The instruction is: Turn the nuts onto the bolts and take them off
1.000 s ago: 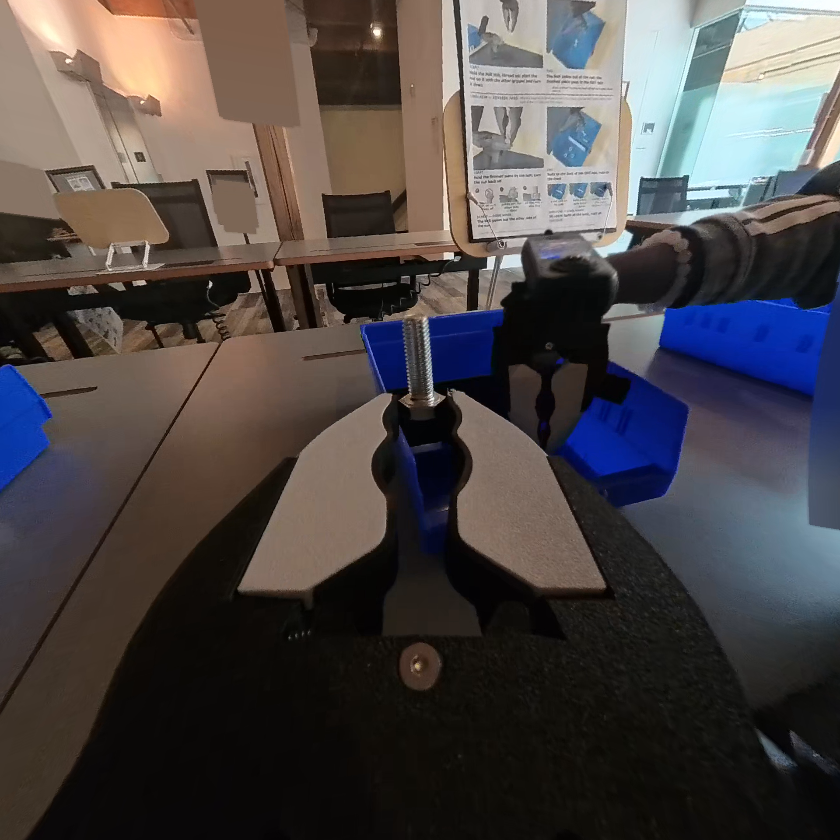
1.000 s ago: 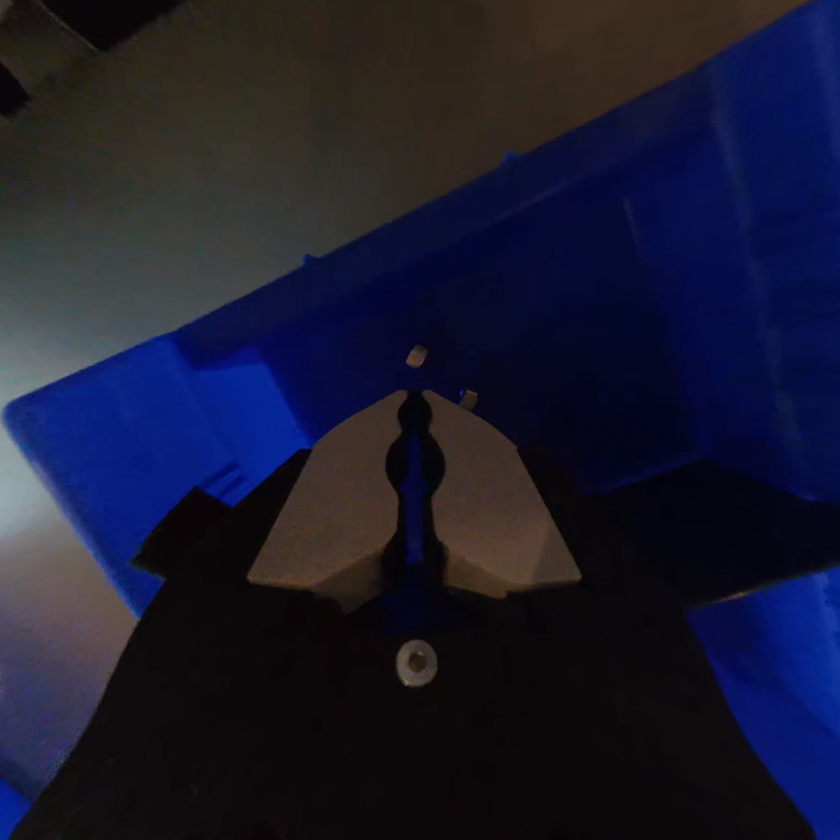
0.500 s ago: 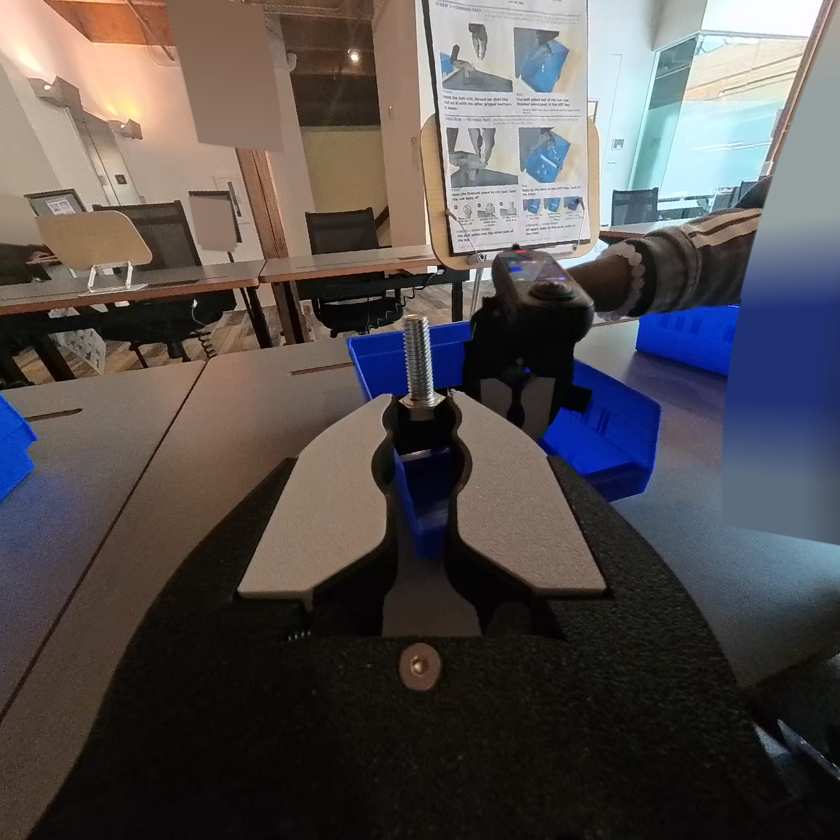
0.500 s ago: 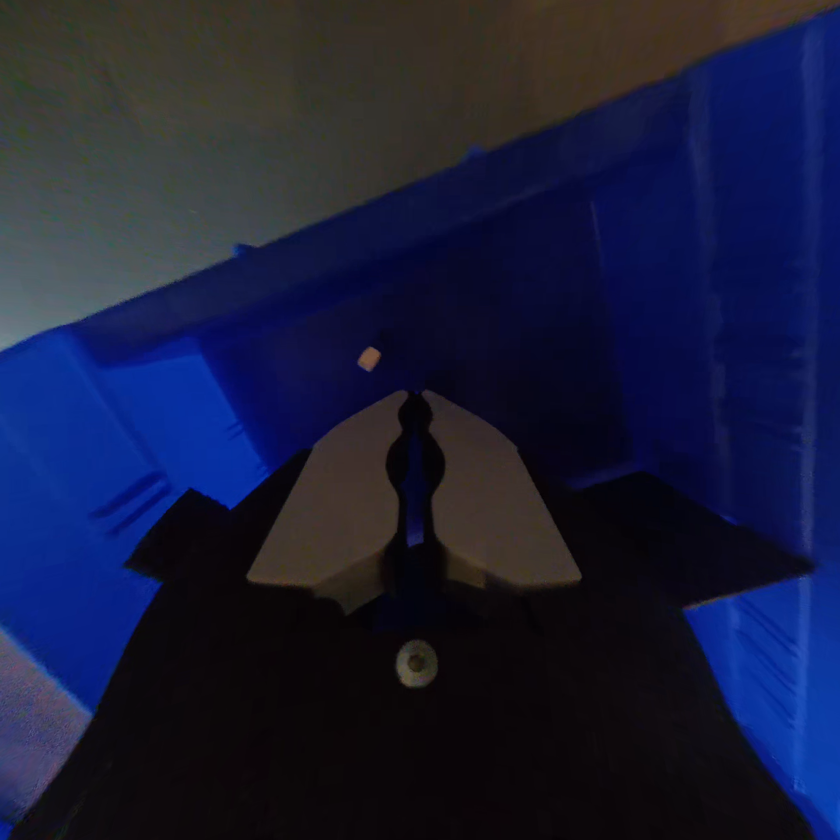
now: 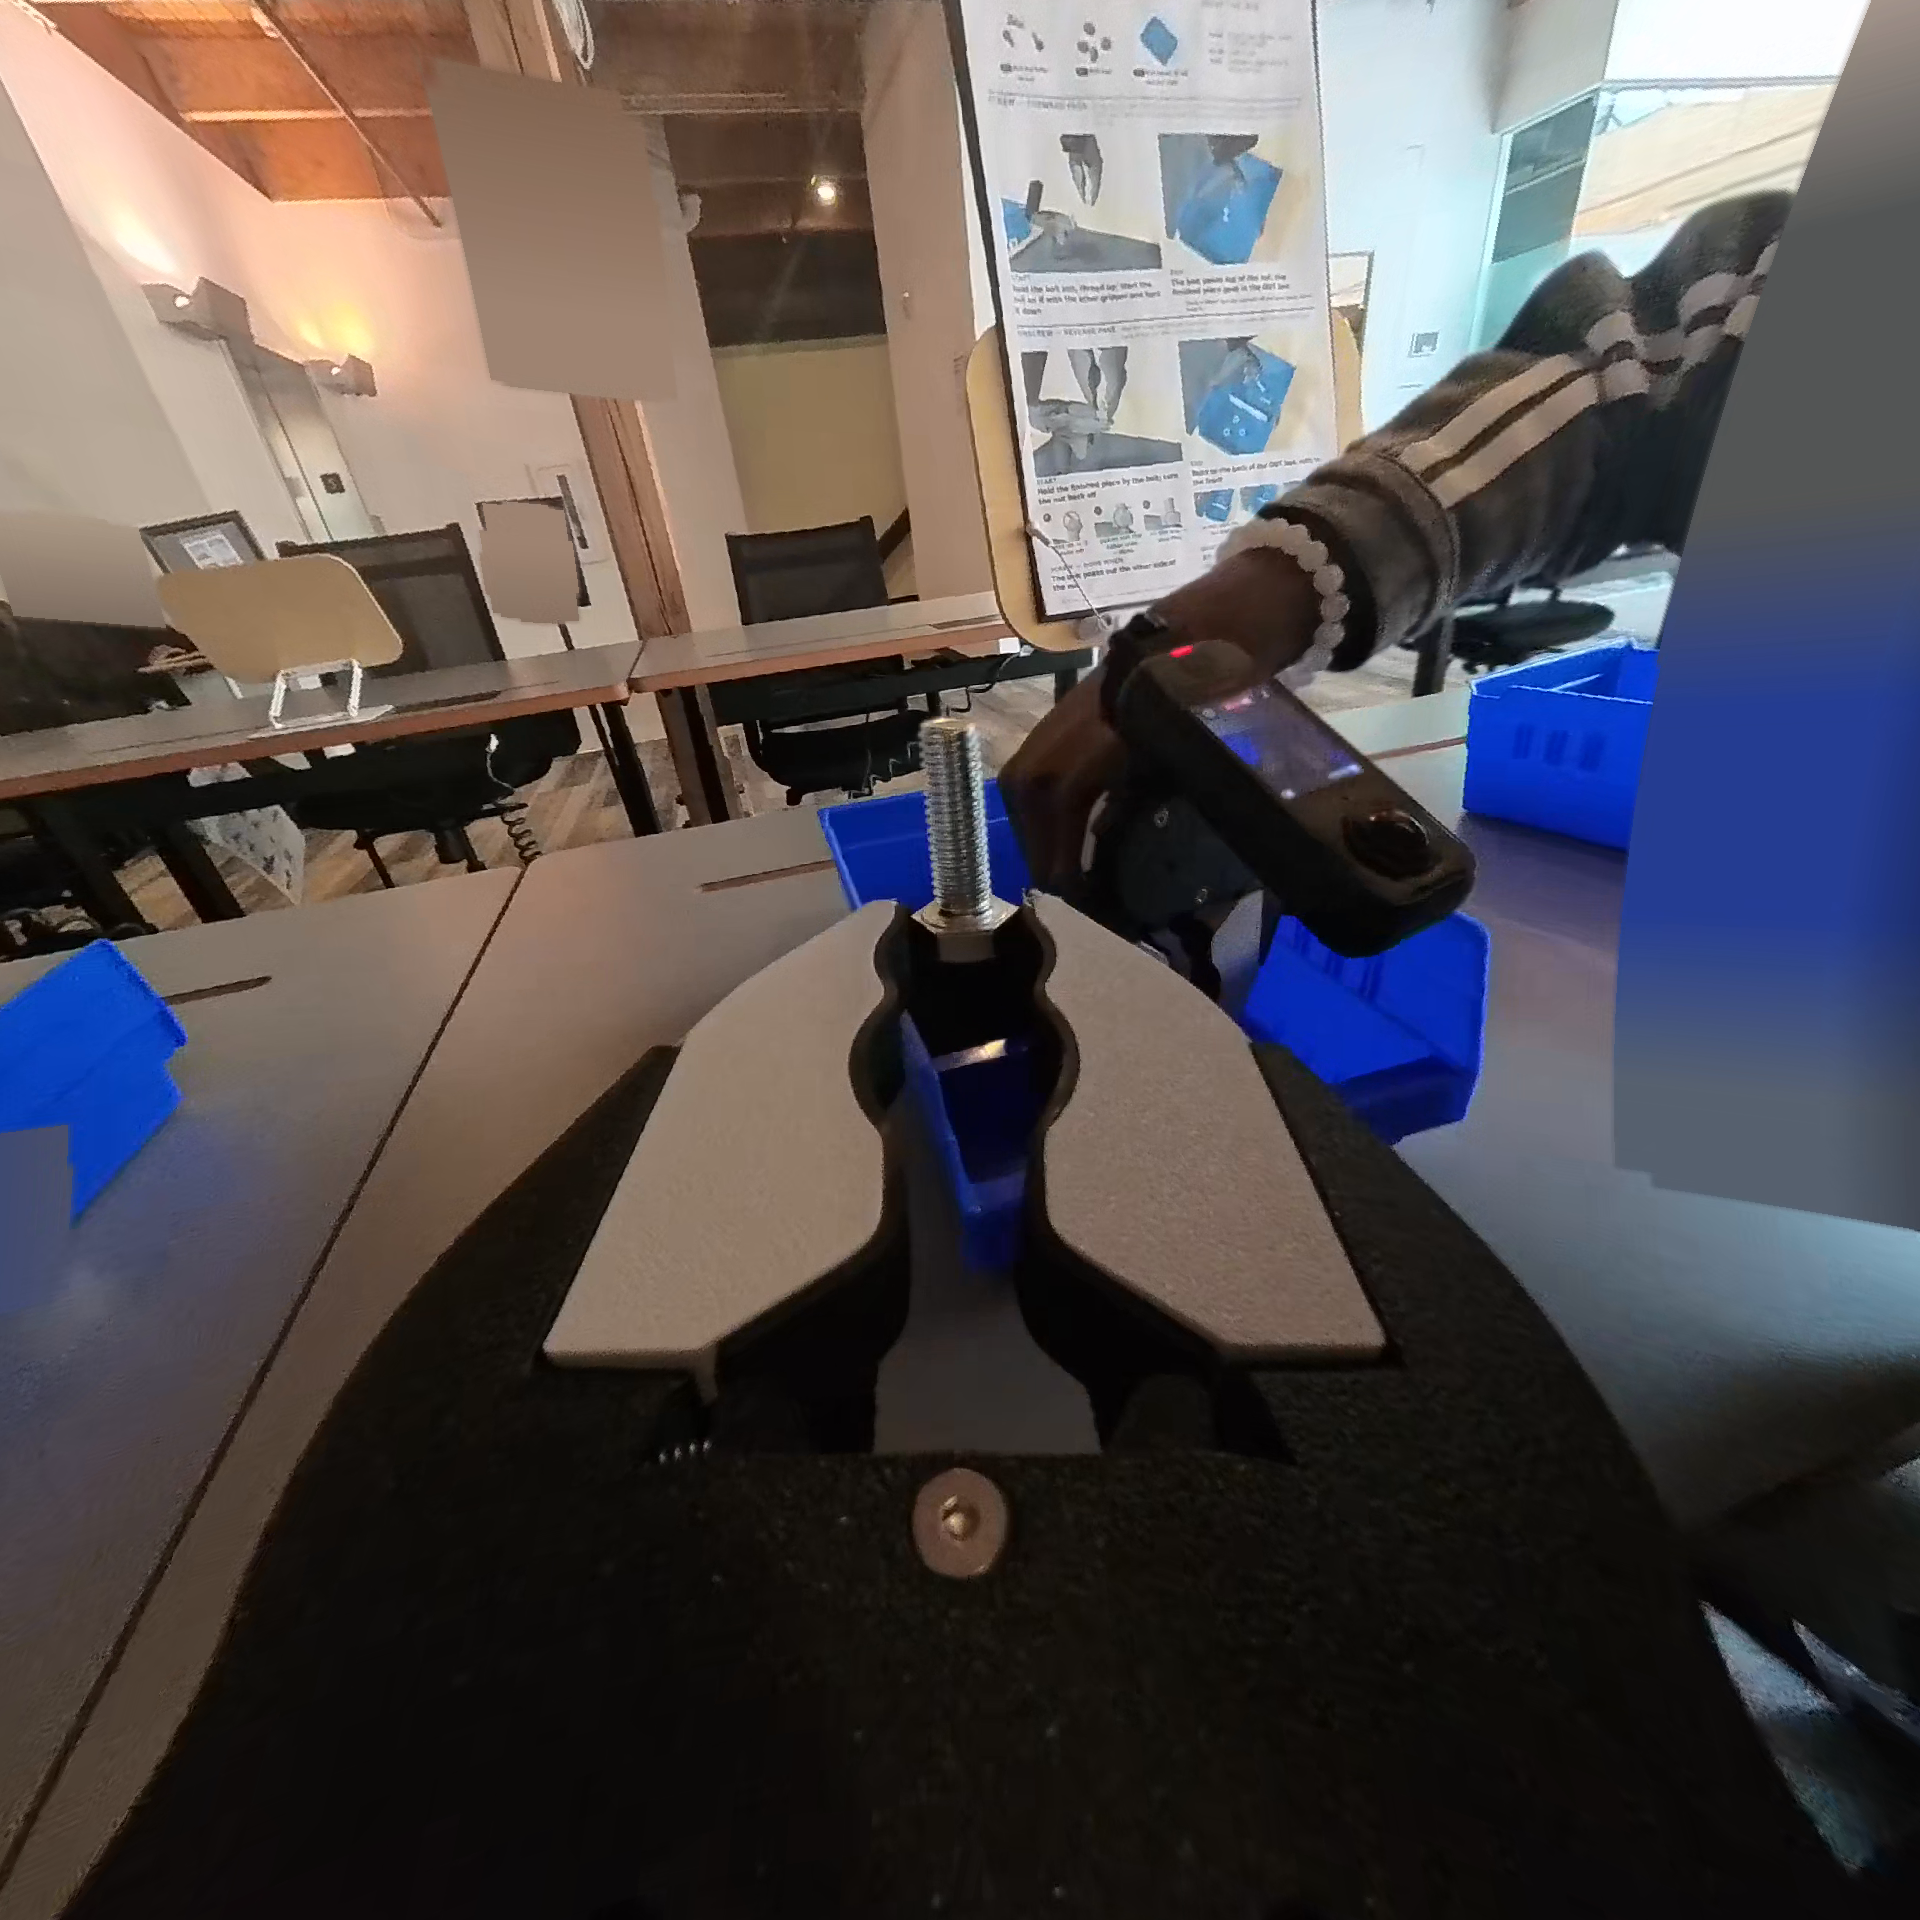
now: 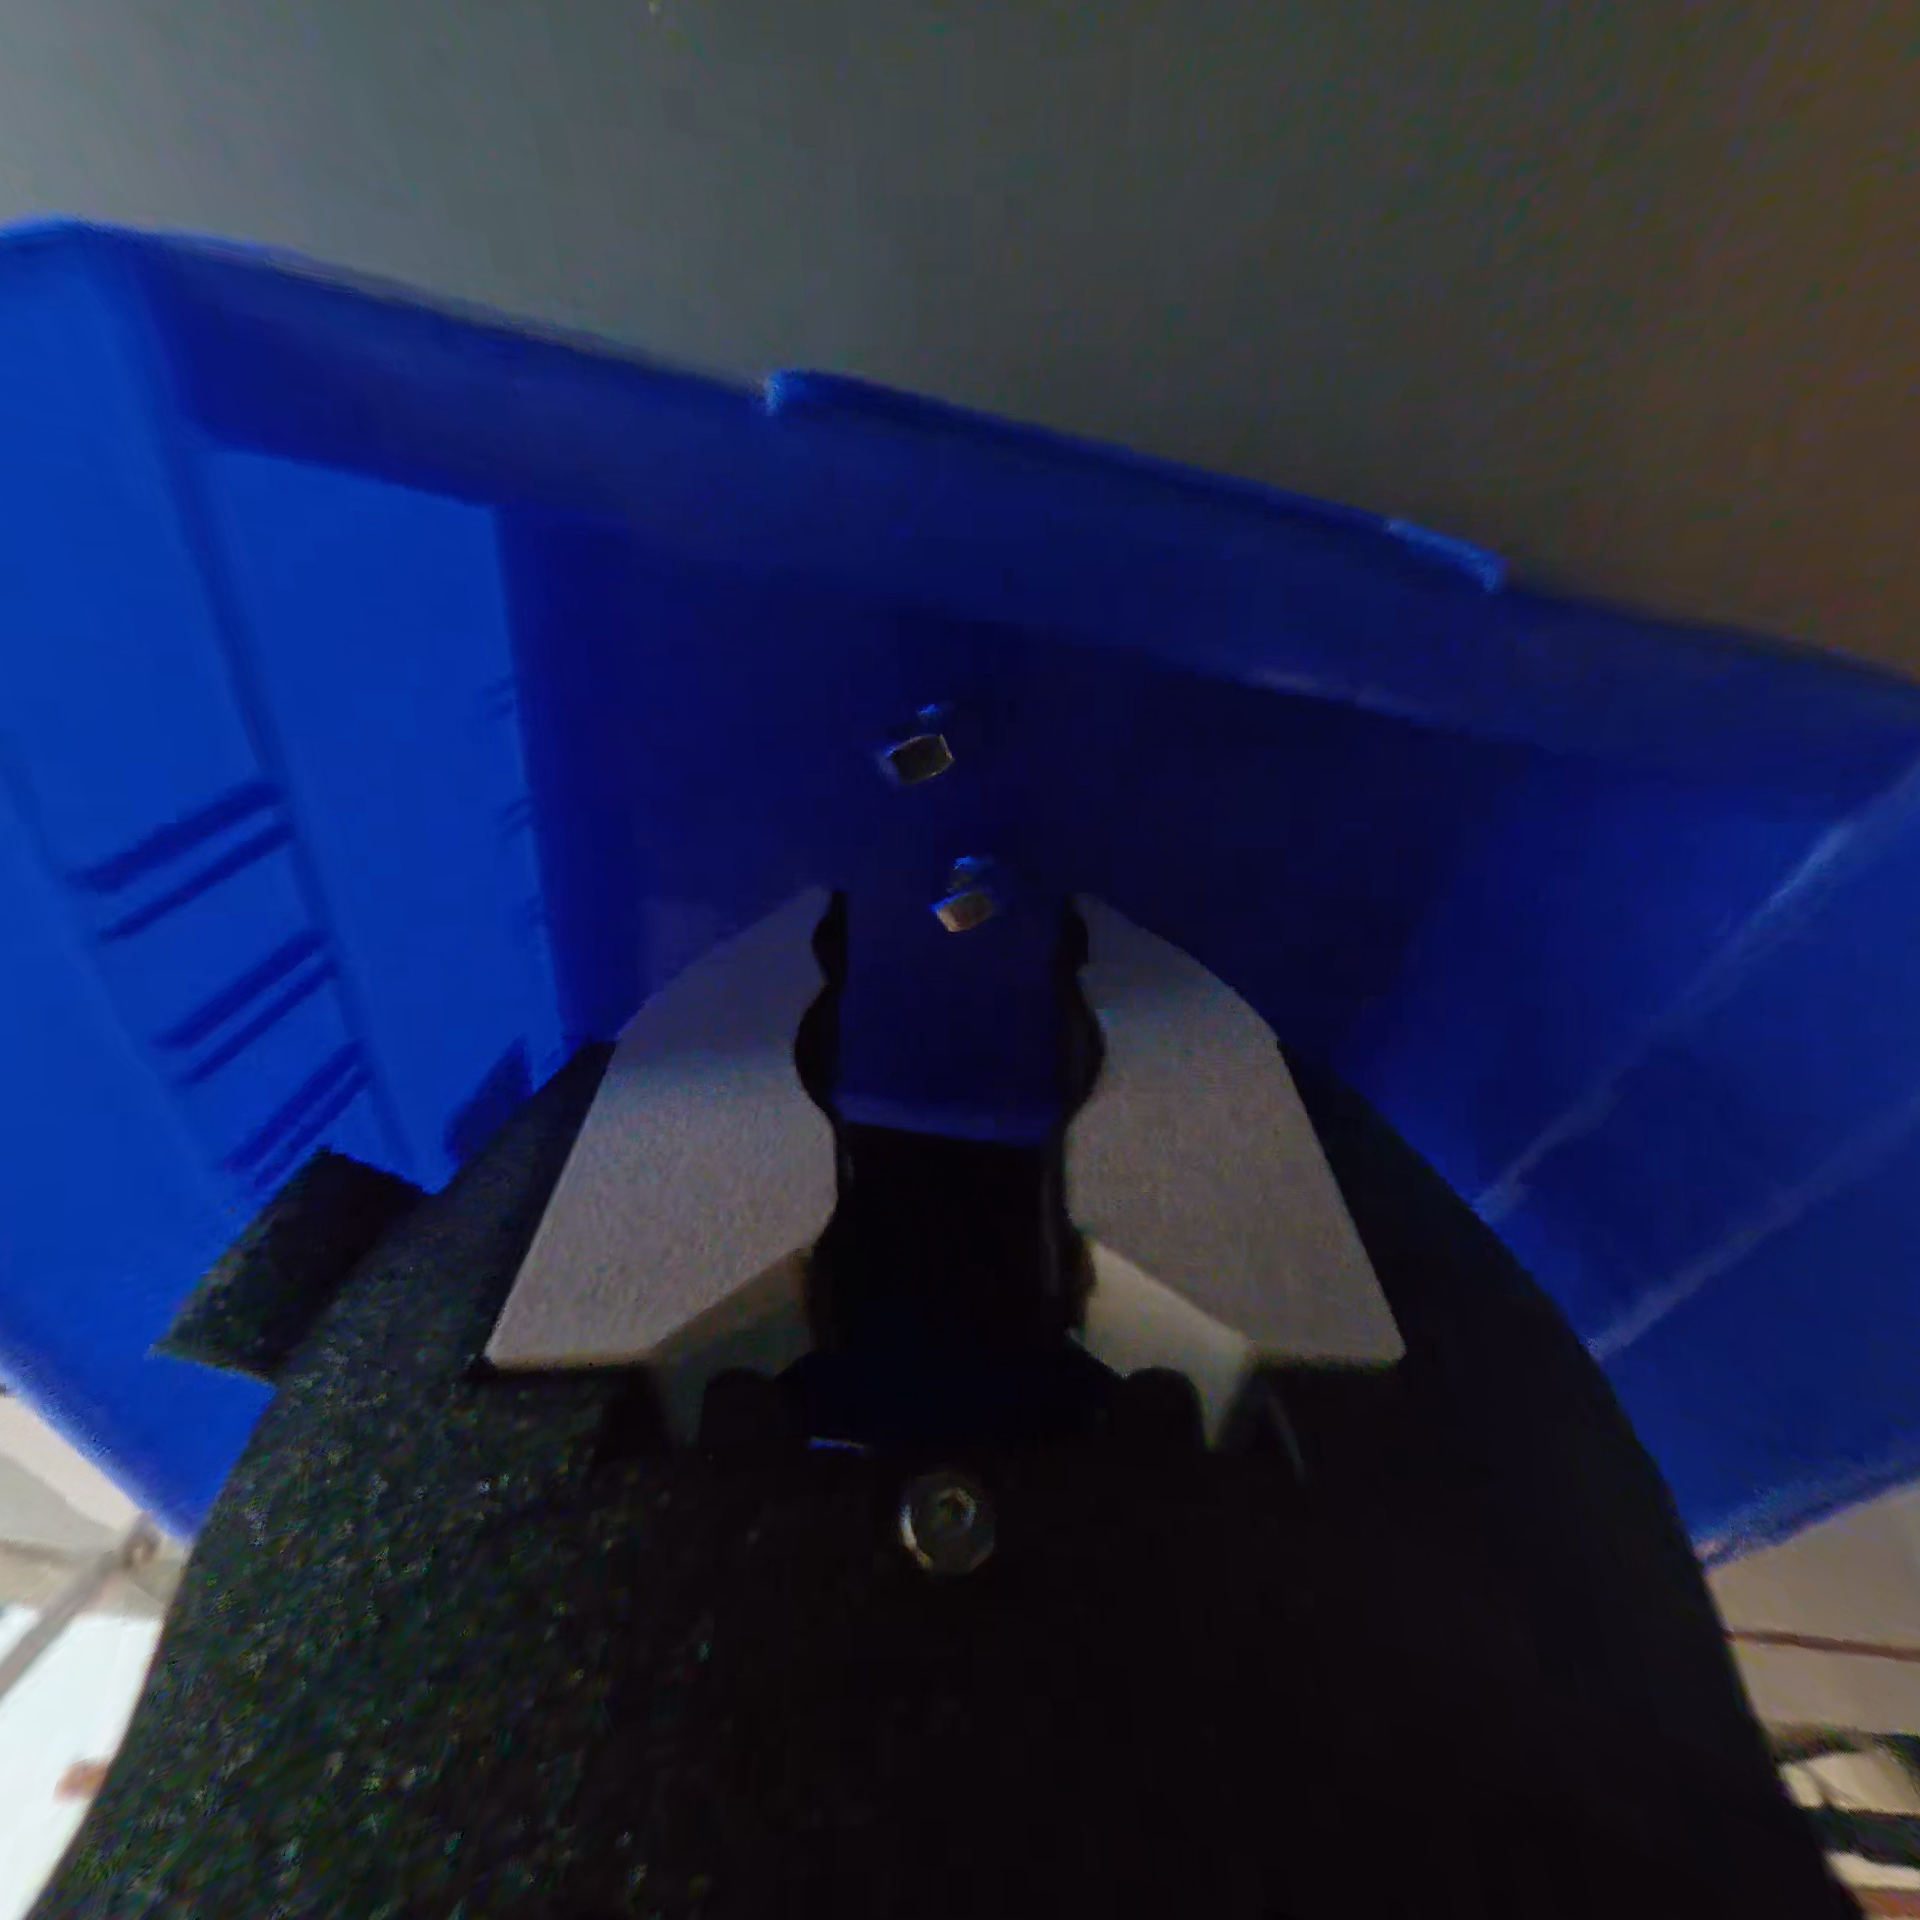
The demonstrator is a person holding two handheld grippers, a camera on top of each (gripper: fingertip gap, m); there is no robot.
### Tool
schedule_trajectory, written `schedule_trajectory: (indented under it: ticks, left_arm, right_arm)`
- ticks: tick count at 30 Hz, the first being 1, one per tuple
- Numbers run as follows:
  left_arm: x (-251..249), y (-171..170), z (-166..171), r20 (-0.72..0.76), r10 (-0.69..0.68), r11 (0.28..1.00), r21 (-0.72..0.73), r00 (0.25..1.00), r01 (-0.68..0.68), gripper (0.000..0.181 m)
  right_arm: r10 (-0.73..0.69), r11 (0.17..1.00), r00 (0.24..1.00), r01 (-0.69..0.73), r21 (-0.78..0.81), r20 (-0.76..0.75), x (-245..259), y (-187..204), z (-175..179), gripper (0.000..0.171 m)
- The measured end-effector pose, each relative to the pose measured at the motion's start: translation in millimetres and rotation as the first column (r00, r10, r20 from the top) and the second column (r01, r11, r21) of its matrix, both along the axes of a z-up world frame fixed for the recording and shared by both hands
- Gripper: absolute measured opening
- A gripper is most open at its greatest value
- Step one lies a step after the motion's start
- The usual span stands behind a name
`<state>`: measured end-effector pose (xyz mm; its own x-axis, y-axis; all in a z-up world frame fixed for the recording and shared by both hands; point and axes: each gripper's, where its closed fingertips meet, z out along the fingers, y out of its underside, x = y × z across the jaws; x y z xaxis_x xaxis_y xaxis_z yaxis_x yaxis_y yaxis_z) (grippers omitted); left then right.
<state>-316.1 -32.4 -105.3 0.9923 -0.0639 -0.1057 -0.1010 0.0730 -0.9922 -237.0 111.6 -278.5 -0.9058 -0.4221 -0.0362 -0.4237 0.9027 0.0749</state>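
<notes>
My left gripper (image 5: 961, 920) is shut on the hex head of a silver bolt (image 5: 958, 821), which stands upright with its thread pointing up. Behind it, my right gripper (image 5: 1221, 951) reaches down into a blue bin (image 5: 1361, 1013), held by a hand in a striped sleeve. In the right wrist view my right gripper (image 6: 951, 914) is open inside the blue bin (image 6: 364, 727). Two small silver nuts lie on the bin floor: one nut (image 6: 961, 912) sits between my fingertips, the other nut (image 6: 916, 761) lies just beyond.
A second blue bin (image 5: 1558, 743) stands at the far right of the dark table (image 5: 312, 1091), and a third blue bin (image 5: 88, 1060) at the left edge. A board with an instruction sheet (image 5: 1153, 301) stands behind the bins. Desks and chairs fill the background. Across from one pair of fingers to the other is roughly 25 cm.
My right gripper has opened and tipped deeper into the bin, with a nut now between its fingertips. My left gripper keeps holding the bolt upright.
</notes>
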Motion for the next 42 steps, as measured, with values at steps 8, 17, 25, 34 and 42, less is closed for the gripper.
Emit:
schedule_trajectory:
  ticks: [8,17,25,34,42]
  left_arm:
    - [-4.9,-3.1,-2.6,0.011,-0.006,1.0,-0.001,1.0,0.006,0.019]
    - [-4.2,-5.4,-1.2,0.005,-0.009,1.0,0.003,1.0,0.009,0.018]
    - [-3.7,-1.5,-4.9,0.008,-0.021,1.0,-0.009,1.0,0.021,0.018]
    - [-2.6,8.3,-9.4,0.034,-0.044,0.999,-0.008,0.998,0.044,0.019]
    - [40.9,30.3,-4.8,0.026,-0.176,0.984,0.007,0.984,0.175,0.019]
  right_arm:
    - [0.175,0.984,0.983,-0.173,0.029,-0.063,-2.3,4.7,-8.7,0.031]
    - [0.214,0.977,0.975,-0.214,0.012,-0.063,-6.2,0.1,-12.3,0.026]
    - [0.198,0.98,0.978,-0.199,0.004,-0.06,-7.0,1.2,-16.6,0.02]
    - [-0.381,0.81,0.912,0.249,-0.531,-0.154,-28.5,-30.8,75.9,0.019]
    - [-0.784,0.343,0.619,0.366,-0.865,-0.049,9.7,-31.9,172.1,0.019]
